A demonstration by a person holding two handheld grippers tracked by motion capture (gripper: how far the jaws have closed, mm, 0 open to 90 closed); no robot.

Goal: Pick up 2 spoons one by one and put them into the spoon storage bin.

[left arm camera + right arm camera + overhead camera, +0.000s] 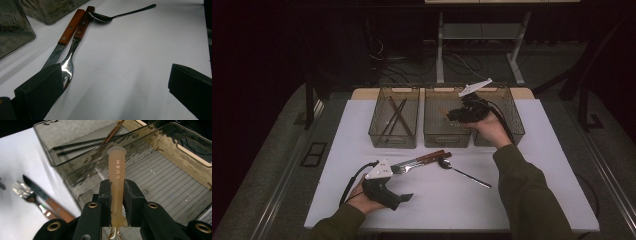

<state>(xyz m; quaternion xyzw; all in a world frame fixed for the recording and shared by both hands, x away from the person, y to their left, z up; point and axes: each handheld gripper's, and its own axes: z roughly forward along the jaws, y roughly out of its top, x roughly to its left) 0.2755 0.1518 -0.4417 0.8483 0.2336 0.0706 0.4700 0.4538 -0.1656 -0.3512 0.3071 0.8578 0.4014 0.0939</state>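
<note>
My right gripper [452,114] hovers over the middle bin [447,139], shut on the pale amber handle of a utensil [117,175] marked with white letters; the utensil's working end is hidden below the jaws. Ridged bin floor [165,180] lies beneath it. My left gripper [401,186] rests low at the table's front left, open with nothing between its jaws. A wood-handled knife [70,27] and fork [81,27] lie side by side just ahead of it, the fork's tines beside the left jaw. A steel spoon [117,15] lies past their handles.
Three translucent bins stand in a row at the back of the white table [532,165]. The left bin [394,139] holds dark chopsticks [82,142]. The right bin [513,127] sits behind my right hand. Floor cables and a desk frame lie beyond.
</note>
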